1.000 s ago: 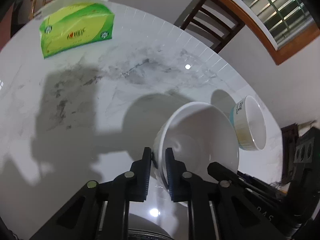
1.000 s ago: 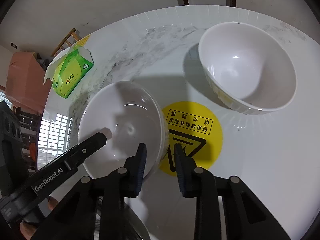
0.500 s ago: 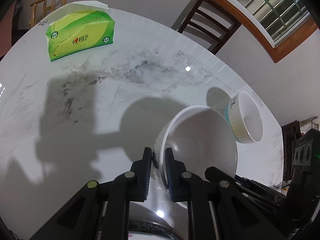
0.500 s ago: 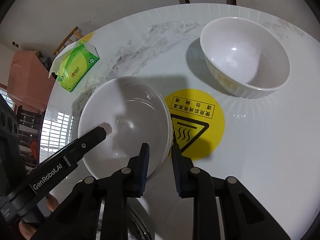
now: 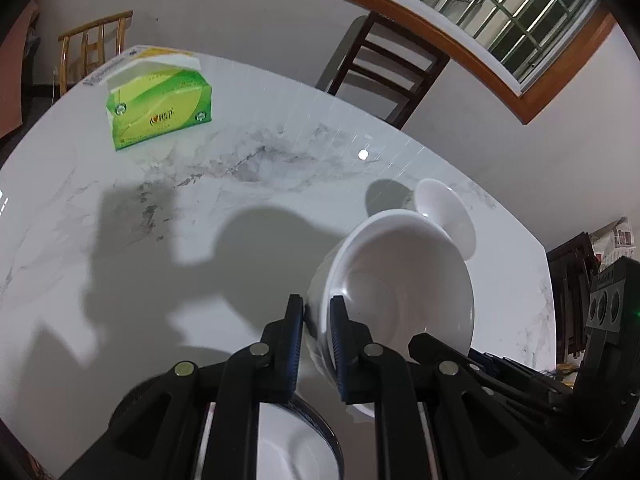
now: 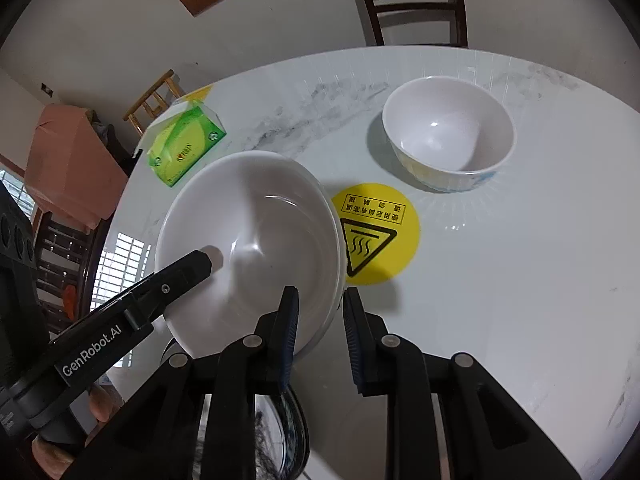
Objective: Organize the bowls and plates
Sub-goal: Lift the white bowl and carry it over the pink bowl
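Observation:
A big white bowl (image 5: 404, 280) hangs tilted above the marble table (image 5: 200, 220), carried by both grippers. My left gripper (image 5: 317, 320) is shut on its near rim, one pad inside and one outside. My right gripper (image 6: 320, 316) is shut on the opposite rim of the same bowl (image 6: 256, 240). One left finger (image 6: 192, 268) shows inside the bowl in the right wrist view. A second white bowl (image 6: 448, 140), ribbed with a pale yellow and blue outside, stands upright farther back on the table. A dark-rimmed dish (image 5: 304, 444) lies below the grippers, mostly hidden.
A green tissue box (image 5: 160, 116) sits at the far left of the table. A round yellow hot-surface sticker (image 6: 380, 236) lies on the table (image 6: 520, 300) between the two bowls. Wooden chairs (image 5: 384, 68) stand beyond the far edge. A hand (image 6: 100, 408) holds the left gripper.
Both grippers have risen with the big bowl clamped between them, and the table has dropped away. The dark-rimmed dish has come into view beneath. The second bowl and tissue box stayed put.

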{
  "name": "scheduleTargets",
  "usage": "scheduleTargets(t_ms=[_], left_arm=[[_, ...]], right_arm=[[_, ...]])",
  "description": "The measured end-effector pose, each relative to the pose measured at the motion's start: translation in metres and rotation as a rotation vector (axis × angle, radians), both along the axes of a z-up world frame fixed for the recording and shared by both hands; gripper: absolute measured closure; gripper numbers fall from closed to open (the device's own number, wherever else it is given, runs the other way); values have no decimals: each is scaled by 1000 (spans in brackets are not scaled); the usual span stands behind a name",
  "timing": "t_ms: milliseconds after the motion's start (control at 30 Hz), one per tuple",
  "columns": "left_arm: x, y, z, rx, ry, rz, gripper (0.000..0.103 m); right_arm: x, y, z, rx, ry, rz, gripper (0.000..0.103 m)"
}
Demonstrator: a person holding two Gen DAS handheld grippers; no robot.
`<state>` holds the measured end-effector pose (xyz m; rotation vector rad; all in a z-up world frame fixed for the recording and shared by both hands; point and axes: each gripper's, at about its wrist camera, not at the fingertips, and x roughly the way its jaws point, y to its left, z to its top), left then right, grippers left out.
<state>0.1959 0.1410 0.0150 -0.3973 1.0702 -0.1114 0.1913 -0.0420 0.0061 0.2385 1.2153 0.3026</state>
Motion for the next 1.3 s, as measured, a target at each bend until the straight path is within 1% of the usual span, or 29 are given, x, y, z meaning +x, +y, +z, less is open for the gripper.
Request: scheduleTargets(t_ms=[200,433,567,733,867,933,1100,1200,1300], left_arm=[[-26,-18,21,29,-36,-22,89],[-54,-42,38,23,-69,-46,89],[-73,-60,41,10,-76,-59,89],[-94,-85,46,2,-83,-109,89],[-109,-103,53,-12,-98,-143,89],[-118,-115,56,-11,-110,-175,89],[-135,-139,51,-28,-74,-239,89],[-143,-149,40,-27,-39,-272,89],[-147,-157,22,-21,19,-291,89]], right_arm=[[-26,-11,17,0,-31,-3,81],[-57,-32,36,6,-79,-26,81],[-81,-45,47,-26,-125,-33,81],[-109,-66,59,-44,-167,-59,81],[-131,-85,63,-46,-171,-87,81],[-140,-93,63,-52,-170,-100,81],[-170,-117,61,-64,-155,-141,81],[-181,-126,54,-69,-134,-158,81],[-187,-131,40,-73,-95,-164,81]])
